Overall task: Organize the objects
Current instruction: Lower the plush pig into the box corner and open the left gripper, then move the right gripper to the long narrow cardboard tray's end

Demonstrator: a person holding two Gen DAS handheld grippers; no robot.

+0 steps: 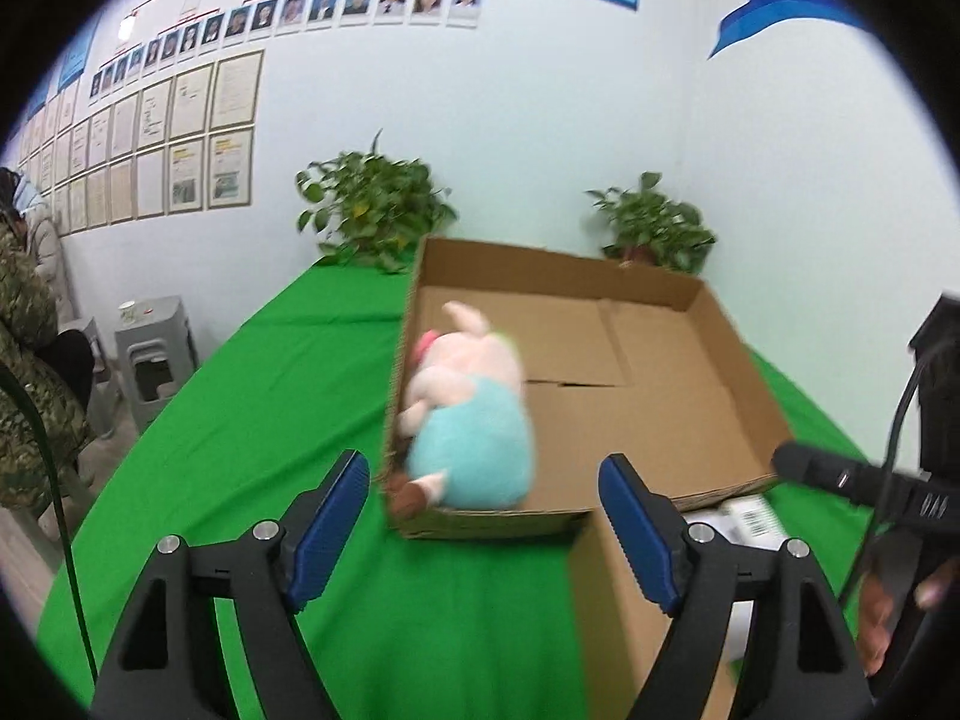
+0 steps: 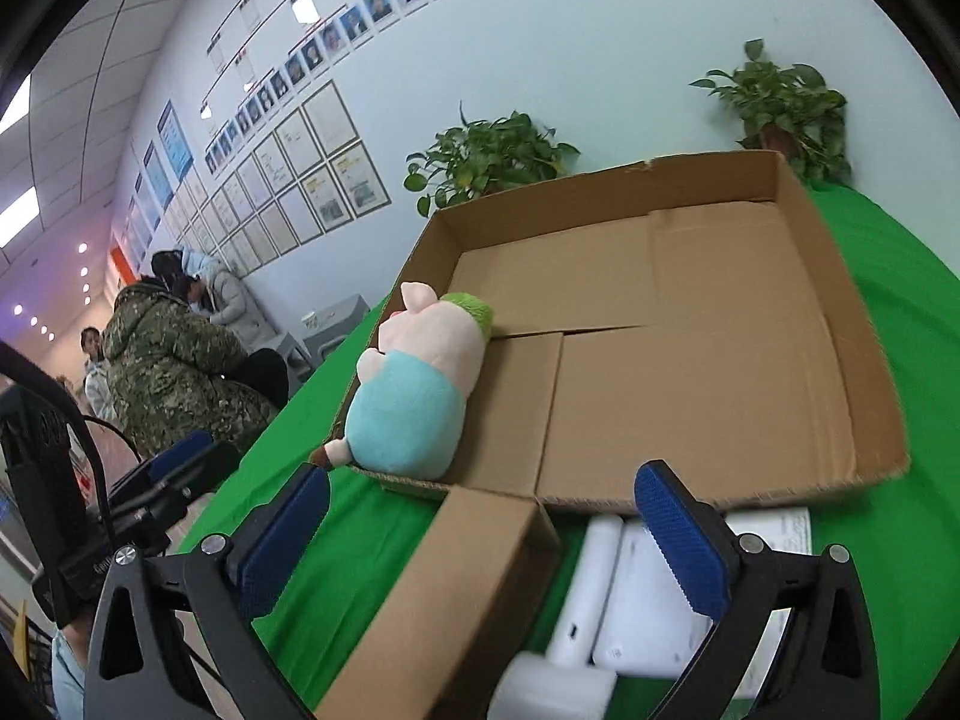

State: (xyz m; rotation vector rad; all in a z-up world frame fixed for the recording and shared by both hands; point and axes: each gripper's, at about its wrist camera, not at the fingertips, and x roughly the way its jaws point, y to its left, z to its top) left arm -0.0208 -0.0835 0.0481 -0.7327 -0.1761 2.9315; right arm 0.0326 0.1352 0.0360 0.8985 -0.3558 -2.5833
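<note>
The plush pig (image 1: 465, 414) (image 2: 414, 387) lies in the near-left corner of the open cardboard box (image 1: 690, 420) (image 2: 720, 360), which rests on the green table (image 1: 240, 420) (image 2: 900, 300). The left gripper (image 1: 483, 531) hangs near the box with jaws wide and empty. The right gripper (image 2: 480, 534) is also wide and empty, above a brown flap (image 2: 444, 600) and white items (image 2: 612, 612).
</note>
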